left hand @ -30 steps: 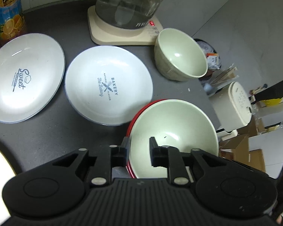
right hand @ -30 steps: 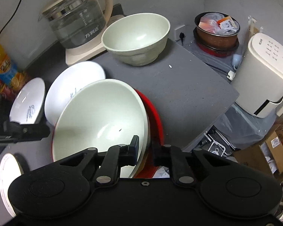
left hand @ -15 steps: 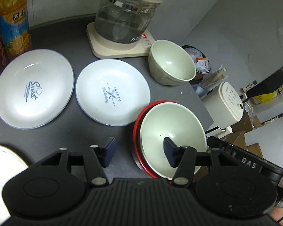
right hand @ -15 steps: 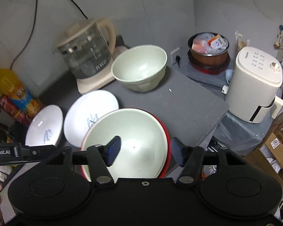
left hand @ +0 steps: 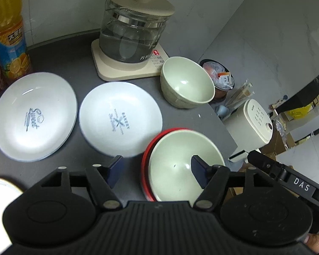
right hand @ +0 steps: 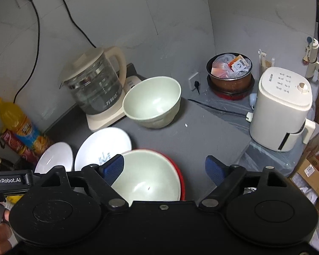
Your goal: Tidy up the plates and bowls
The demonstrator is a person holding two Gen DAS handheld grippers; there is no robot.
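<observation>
A pale green bowl sits nested in a red bowl near the counter's front right corner; both also show in the right wrist view, green and red. A second green bowl stands alone by the kettle, seen too in the right wrist view. Two white plates lie flat side by side, "Sweet" and "Bakery". My left gripper is open above the nested bowls' left rim, holding nothing. My right gripper is open above the same bowls, empty.
A glass kettle on its cream base stands at the back. An orange juice bottle and a red can are at the back left. Another plate's edge shows at lower left. A white appliance and a lined bin sit beyond the counter's right edge.
Both grippers were shut on the nested bowls' rims a second ago. They have opened, let go and drawn back upward; the bowls now rest on the counter.
</observation>
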